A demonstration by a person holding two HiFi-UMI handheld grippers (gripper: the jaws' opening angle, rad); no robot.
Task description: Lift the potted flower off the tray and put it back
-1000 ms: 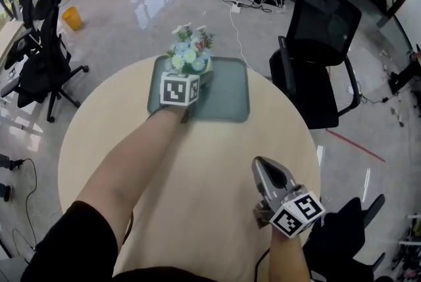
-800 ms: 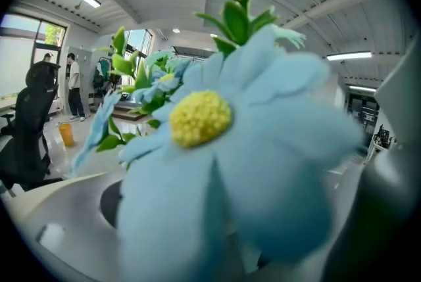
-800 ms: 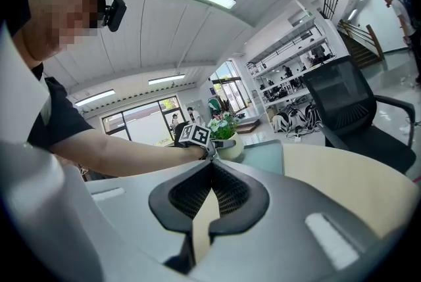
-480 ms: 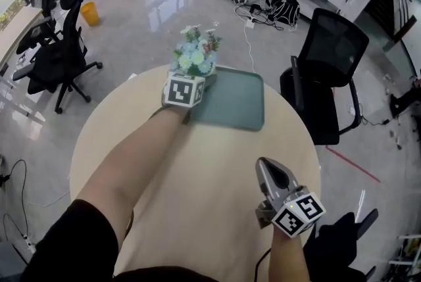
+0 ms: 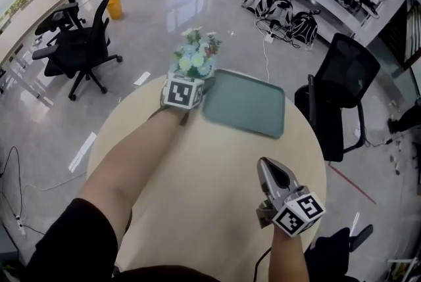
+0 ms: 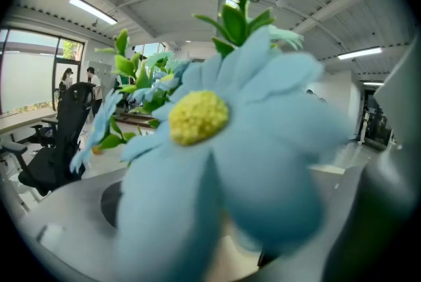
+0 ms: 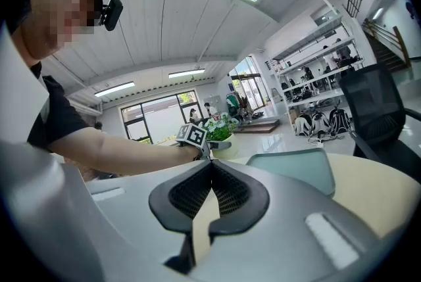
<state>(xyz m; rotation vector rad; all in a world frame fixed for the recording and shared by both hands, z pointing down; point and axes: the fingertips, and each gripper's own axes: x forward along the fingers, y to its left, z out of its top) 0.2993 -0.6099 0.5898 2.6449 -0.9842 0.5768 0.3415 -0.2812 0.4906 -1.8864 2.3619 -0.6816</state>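
The potted flower (image 5: 194, 56), a bunch of blue, white and pink blooms in a pale pot, hangs beyond the green tray's (image 5: 247, 104) left end. My left gripper (image 5: 196, 81) is shut on the pot and holds it clear of the tray. In the left gripper view a blue bloom (image 6: 223, 142) fills the picture and hides the pot and the pads. From the right gripper view the potted flower (image 7: 222, 131) shows beside the tray (image 7: 296, 167). My right gripper (image 5: 266, 164) is shut with nothing in it, low over the round table's near right part.
The round beige table (image 5: 197, 195) carries only the tray. Black office chairs stand on the floor at the left (image 5: 82, 44) and at the right (image 5: 345, 87). Bags (image 5: 289, 18) lie under shelves at the back. A yellow bin (image 5: 115, 6) stands far left.
My left gripper has carried the potted flower up off the tray and to its left; the tray now lies bare. The right gripper keeps its place, still shut.
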